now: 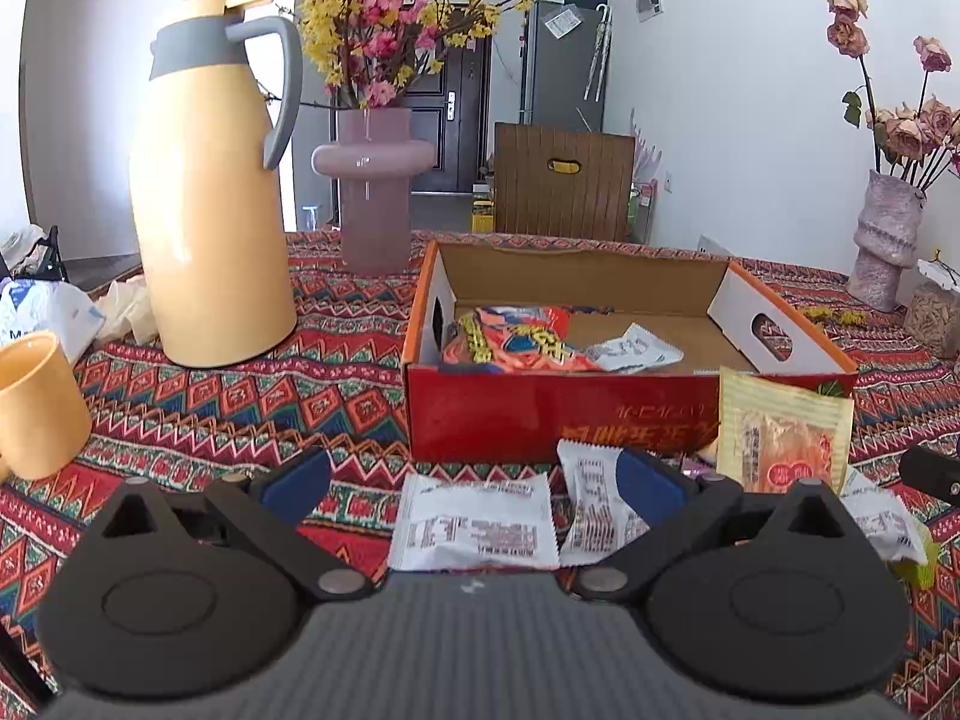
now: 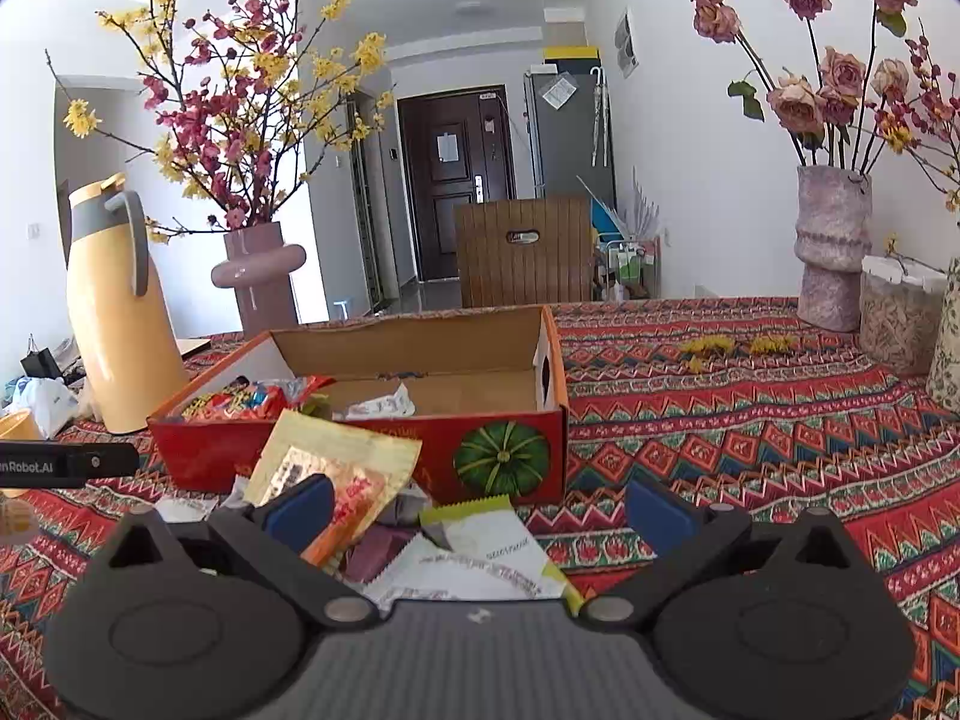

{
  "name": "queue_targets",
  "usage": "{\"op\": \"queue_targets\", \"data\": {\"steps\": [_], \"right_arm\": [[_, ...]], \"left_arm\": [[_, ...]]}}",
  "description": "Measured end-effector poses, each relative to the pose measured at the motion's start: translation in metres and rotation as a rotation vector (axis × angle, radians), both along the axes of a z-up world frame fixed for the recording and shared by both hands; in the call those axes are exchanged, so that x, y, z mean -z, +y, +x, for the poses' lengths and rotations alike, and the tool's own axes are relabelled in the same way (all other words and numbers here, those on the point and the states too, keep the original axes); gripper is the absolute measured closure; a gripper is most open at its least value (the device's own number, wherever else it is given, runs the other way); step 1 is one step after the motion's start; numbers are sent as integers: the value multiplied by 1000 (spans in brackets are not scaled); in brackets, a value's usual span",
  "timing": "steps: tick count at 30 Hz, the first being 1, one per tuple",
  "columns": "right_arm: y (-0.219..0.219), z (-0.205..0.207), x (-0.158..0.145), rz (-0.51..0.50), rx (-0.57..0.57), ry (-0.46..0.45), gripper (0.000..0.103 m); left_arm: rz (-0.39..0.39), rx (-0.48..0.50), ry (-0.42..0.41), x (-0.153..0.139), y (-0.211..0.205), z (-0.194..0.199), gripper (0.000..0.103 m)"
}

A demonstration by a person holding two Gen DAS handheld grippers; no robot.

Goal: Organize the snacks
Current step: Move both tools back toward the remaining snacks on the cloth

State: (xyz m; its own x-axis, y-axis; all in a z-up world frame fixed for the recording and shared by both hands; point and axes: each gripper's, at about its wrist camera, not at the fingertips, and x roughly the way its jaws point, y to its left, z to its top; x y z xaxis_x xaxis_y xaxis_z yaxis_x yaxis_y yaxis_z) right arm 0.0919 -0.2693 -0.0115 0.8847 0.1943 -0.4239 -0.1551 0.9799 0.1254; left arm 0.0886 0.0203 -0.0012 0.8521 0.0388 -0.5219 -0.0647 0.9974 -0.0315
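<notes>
Cardboard, red on the outside and plain brown within, makes up the open box (image 1: 564, 414) that everything here turns on, and it sits on the patterned bench (image 1: 240, 396) with only part of the job done. Inside the box, toward its left end, lies an orange printed snack bag (image 1: 510, 339) with a small white packet (image 1: 636, 351) beside it; most of the box floor is bare. Just in front of the box a loose heap waits: a yellow packet (image 1: 783, 438) propped against the box's front wall, a flat white packet (image 1: 474, 522) and another white one (image 1: 591, 501) beside it, plus a purple wrapper (image 2: 375, 552) and a green-edged packet (image 2: 492, 540) seen from the right side. Both tools hover low in front of the box over this heap. The left gripper (image 1: 474, 477) is spread wide and empty above the white packets; the right gripper (image 2: 480, 507) is likewise wide and empty. I judge less than half is packed, with at least five packets outside the box.
</notes>
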Motion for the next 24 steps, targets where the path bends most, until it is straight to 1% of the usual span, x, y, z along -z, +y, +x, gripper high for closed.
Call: {"op": "queue_targets", "data": {"steps": [4,8,11,17,19,24], "right_arm": [[4,-6,14,16,-9,48,0],[15,-4,20,-10,-6,74,0],[20,1,24,-28,7,88,0],[26,15,32,-46,48,126,8],[26,17,34,-48,54,132,14],[26,17,37,-48,51,135,16]], "left_arm": [[-3,-9,10,17,6,-2,0],[-24,1,7,25,9,-1,0],[-34,0,21,28,10,1,0],[-48,-8,24,28,11,1,0],[-55,-8,29,29,12,2,0],[-62,-13,31,29,13,2,0]]}}
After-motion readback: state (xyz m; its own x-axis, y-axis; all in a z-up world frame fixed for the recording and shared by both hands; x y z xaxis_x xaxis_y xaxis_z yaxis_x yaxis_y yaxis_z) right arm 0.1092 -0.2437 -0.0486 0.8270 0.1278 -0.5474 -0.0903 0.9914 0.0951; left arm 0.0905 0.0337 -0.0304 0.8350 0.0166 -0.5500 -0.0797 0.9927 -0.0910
